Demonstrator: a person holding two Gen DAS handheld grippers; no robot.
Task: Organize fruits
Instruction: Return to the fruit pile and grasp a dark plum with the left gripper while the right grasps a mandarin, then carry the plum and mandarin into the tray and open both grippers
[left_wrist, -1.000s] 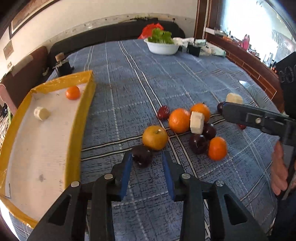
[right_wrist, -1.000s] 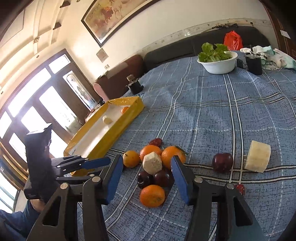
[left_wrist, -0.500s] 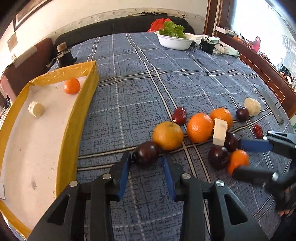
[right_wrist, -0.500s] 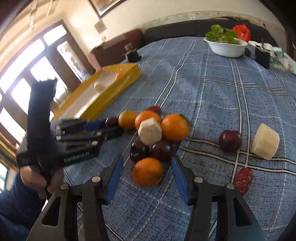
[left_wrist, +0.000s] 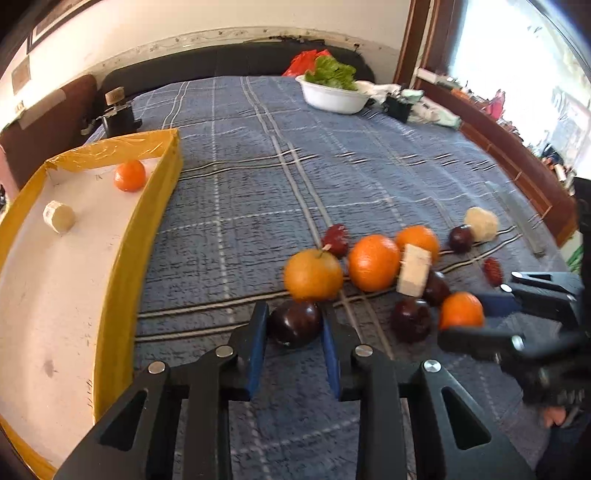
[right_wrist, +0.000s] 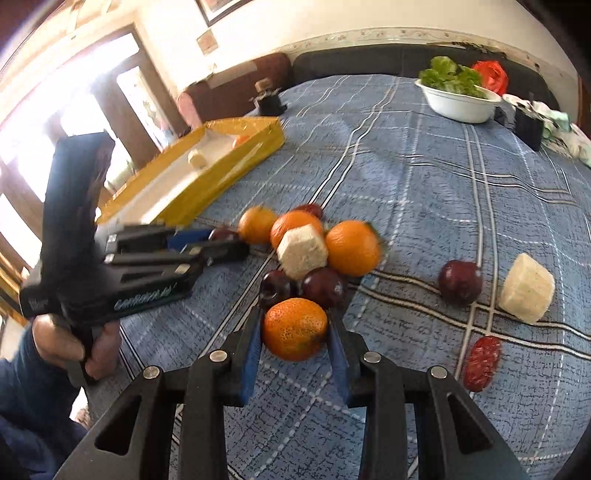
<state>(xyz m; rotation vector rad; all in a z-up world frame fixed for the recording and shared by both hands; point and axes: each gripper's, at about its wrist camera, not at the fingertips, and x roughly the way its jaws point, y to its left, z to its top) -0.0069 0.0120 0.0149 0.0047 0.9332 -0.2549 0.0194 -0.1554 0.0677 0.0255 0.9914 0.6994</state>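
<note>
My left gripper has a dark plum between its blue pads; the jaws are closing and the pads touch its sides. My right gripper is closing on a small orange, pads against both flanks. Just beyond lie two larger oranges, a white fruit chunk and more dark plums. At the left a yellow-rimmed tray holds a small orange and a white chunk.
A lone plum, a white chunk and a red date lie to the right. At the far end stand a white bowl of lettuce and a small black holder. A hand grips the left tool.
Both pairs of jaws have narrowed onto their fruit. The right gripper came down and forward around the small orange. The left gripper stayed at the plum.
</note>
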